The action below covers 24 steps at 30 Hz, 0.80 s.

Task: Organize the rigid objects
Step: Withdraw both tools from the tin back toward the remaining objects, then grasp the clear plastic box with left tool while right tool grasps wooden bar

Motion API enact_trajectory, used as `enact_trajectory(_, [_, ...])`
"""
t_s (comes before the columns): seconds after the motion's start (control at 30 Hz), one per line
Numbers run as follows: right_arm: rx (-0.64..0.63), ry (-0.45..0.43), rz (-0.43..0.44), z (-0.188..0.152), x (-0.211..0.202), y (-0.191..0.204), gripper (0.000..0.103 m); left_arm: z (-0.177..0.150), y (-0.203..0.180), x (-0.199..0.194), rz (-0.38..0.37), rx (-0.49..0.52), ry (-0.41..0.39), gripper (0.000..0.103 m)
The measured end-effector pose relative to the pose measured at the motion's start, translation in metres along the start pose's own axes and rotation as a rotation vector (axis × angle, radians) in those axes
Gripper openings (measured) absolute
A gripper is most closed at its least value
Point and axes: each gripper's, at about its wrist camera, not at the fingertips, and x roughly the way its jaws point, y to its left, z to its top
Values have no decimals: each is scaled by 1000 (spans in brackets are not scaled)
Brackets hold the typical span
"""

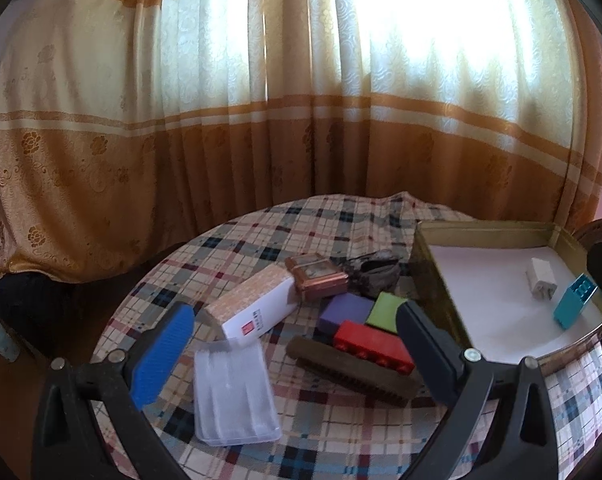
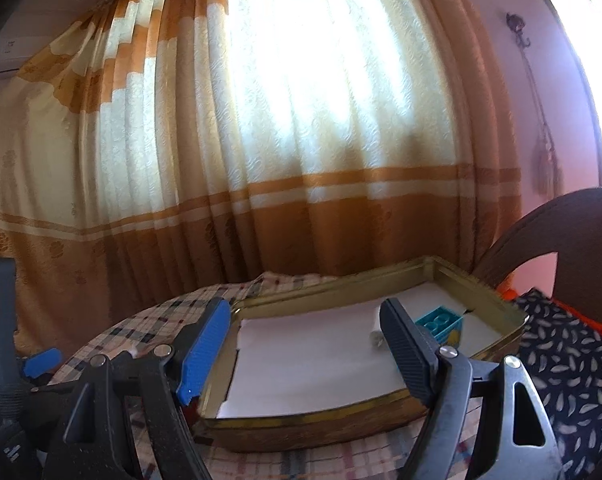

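Note:
My left gripper (image 1: pixel 297 332) is open and empty above a pile on the plaid table: a clear plastic case (image 1: pixel 235 392), a white-and-tan box (image 1: pixel 253 304), a copper tin (image 1: pixel 317 276), a purple block (image 1: pixel 343 312), a green block (image 1: pixel 385 310), a red brick (image 1: pixel 371 344), a dark harmonica (image 1: pixel 349 368) and a dark pouch (image 1: pixel 375 272). The gold tin tray (image 1: pixel 429 276) at right holds a white charger (image 1: pixel 541 284) and a teal brick (image 1: pixel 575 306). My right gripper (image 2: pixel 305 344) is open and empty over the tray (image 2: pixel 325 420), near the teal brick (image 2: pixel 441 324).
Orange-and-cream curtains (image 1: pixel 261 120) hang behind the round table (image 1: pixel 321 440). A brown chair back (image 2: pixel 561 232) and a dark patterned cloth (image 2: pixel 573 364) are to the right of the tray. The left gripper's blue pad (image 2: pixel 41 360) shows at the right wrist view's left edge.

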Motion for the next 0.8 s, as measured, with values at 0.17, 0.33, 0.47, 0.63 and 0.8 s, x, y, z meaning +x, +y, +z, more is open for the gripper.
enact_trajectory(0.17, [-7, 30, 55, -4, 1, 14, 79, -3, 16, 10, 39, -5, 76, 103])
enact_trajectory(0.33, [-15, 91, 94, -8, 6, 27, 79, -11, 43, 26, 73, -32, 196, 103])
enact_trajectory(0.47, [-51, 164, 138, -13, 13, 42, 79, -18, 68, 35, 83, -88, 265, 102])
enact_trajectory(0.63, [-67, 230, 206, -21, 15, 54, 79, -23, 75, 41, 58, -91, 308, 102])
enact_trajectory(0.8, [-103, 238, 216, -24, 14, 62, 79, -20, 61, 46, 36, -65, 317, 102])
